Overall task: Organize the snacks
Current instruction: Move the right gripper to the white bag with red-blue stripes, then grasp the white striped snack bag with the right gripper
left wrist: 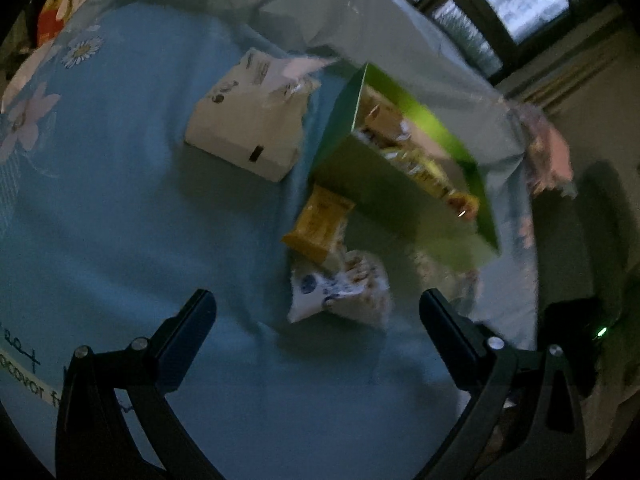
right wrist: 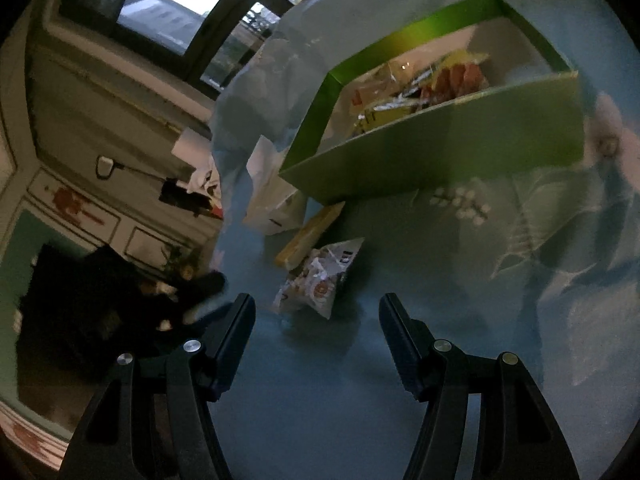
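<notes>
Blue floral bedding (left wrist: 120, 208) covers the bed, dim under a window (right wrist: 168, 12) at 11 o'clock. Both grippers hover over it, spread wide and holding nothing: the left gripper (left wrist: 316, 312) and the right gripper (right wrist: 318, 316). At 12 o'clock from the right one lies a white snack bag (right wrist: 316, 280), touching a yellow packet (right wrist: 310, 236) beyond it. A green box (right wrist: 432, 140) holding more snacks sits past those, with a white box (left wrist: 248, 128) at its 9 o'clock in the left view.
</notes>
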